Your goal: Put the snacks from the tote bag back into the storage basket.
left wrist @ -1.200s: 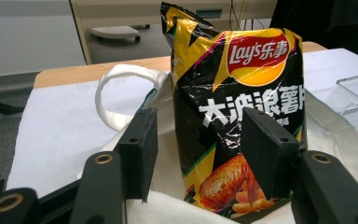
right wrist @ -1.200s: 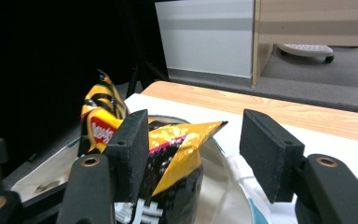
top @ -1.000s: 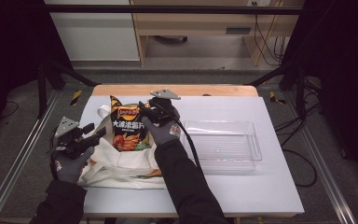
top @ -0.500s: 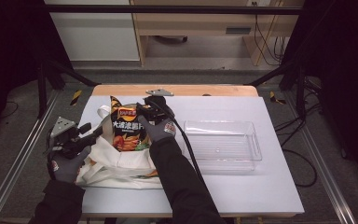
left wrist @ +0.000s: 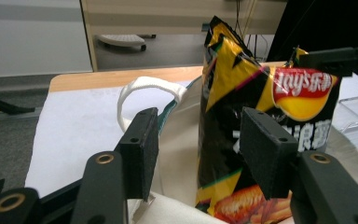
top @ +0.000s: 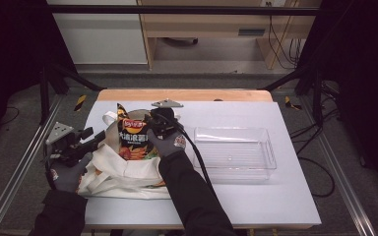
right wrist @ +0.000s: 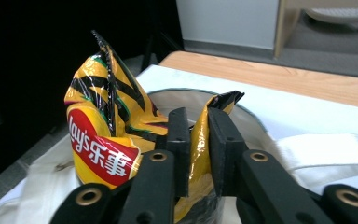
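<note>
Chip bag (top: 134, 140) standing upright in the mouth of the white tote bag (top: 123, 172), top corner pinched between the jaws of the right gripper (right wrist: 199, 140), which have just been closing onto it. Left gripper (left wrist: 200, 149) at the tote's rim, jaws spread, fabric and chip bag just ahead. Empty clear tray (top: 236, 153) just beyond the right gripper's far side, on the white table (top: 256, 201).

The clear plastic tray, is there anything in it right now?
No, the clear plastic tray sits empty on the white table, right of the chip bag.
</note>
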